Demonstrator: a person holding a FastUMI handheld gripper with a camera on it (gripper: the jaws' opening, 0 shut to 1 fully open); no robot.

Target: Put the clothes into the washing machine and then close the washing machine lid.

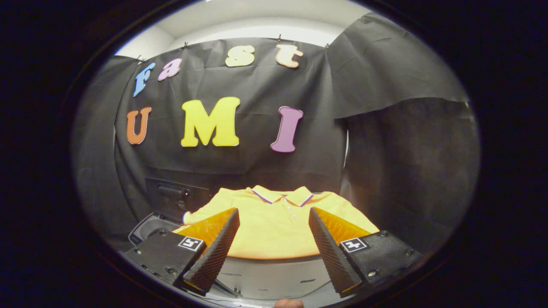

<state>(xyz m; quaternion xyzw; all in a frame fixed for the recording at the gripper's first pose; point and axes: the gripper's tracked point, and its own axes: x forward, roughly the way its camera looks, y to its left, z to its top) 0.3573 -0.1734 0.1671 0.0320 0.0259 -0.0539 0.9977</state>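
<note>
At the far left, behind the left finger's mount, a dark box-like unit (173, 197) with a handle-like bar on its face stands against the black booth wall (385, 85). Just below it a grey rounded rim (147, 229) shows; whether this is part of the washing machine cannot be told.

The left finger (214, 248) of the tool (274, 252) is a wedge with an orange outer face and a black ribbed inner pad, set on a black block with a small square marker. Its tip lies over the shirt's left sleeve in this view.

In the middle lies the yellow polo shirt (274, 226), spread flat and face up on a pale desk (274, 278), just ahead of the fingers and between their tips. Its collar, trimmed with a thin dark line, points toward the wall. A short buttoned placket runs down from it. Both short sleeves spread outward, and the left cuff shows a pale edge. The near hem curves along the desk's front part.

The right finger (332, 252) mirrors the left one, its tip over the shirt's right side. The tool is released, fingers spread wide with nothing clasped, hovering level and aimed at the shirt.

At the bottom, below the fingers, a small part of a fingertip (289, 303) shows.
</note>
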